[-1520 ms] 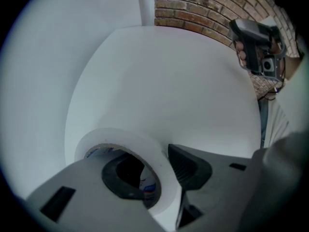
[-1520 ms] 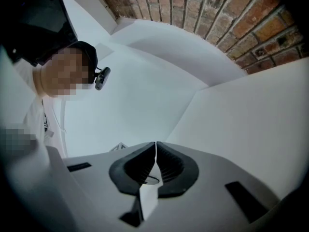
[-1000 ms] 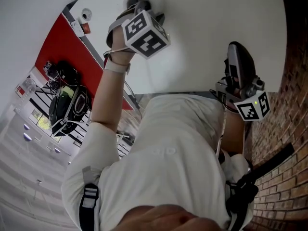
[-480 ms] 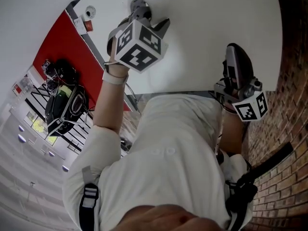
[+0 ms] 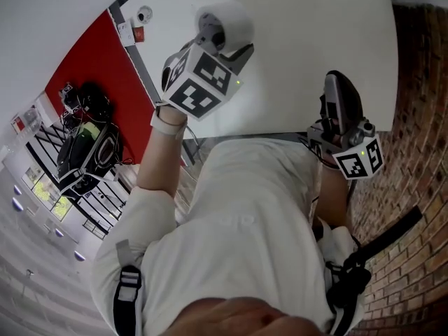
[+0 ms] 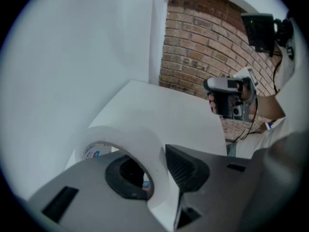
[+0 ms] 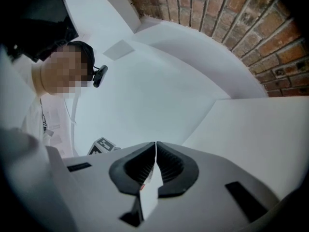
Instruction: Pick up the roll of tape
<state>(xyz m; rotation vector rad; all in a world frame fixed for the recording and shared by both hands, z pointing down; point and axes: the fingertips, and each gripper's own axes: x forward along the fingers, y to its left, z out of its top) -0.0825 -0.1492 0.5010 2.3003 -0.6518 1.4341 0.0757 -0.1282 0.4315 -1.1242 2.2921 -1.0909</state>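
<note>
The white roll of tape [image 5: 225,25] hangs above the white table [image 5: 315,40], held by my left gripper [image 5: 222,46]. In the left gripper view one jaw sits inside the core of the roll of tape [image 6: 137,141] and the other presses its outer side, so the left gripper [image 6: 157,166] is shut on the roll's wall. My right gripper [image 5: 341,93] hovers near the table's front edge and points level. In the right gripper view the right gripper [image 7: 155,146] has its jaws together, with a thin white strip [image 7: 148,195] pinched between the pads.
A brick wall [image 5: 413,187] runs along the right of the table. A red panel [image 5: 91,68] and a black bag [image 5: 87,152] lie to the left, below table level. The right gripper [image 6: 229,98] also shows in the left gripper view, over the table's edge.
My left gripper has lifted the roll of tape up off the table and tilted. The right gripper has risen a little, still shut.
</note>
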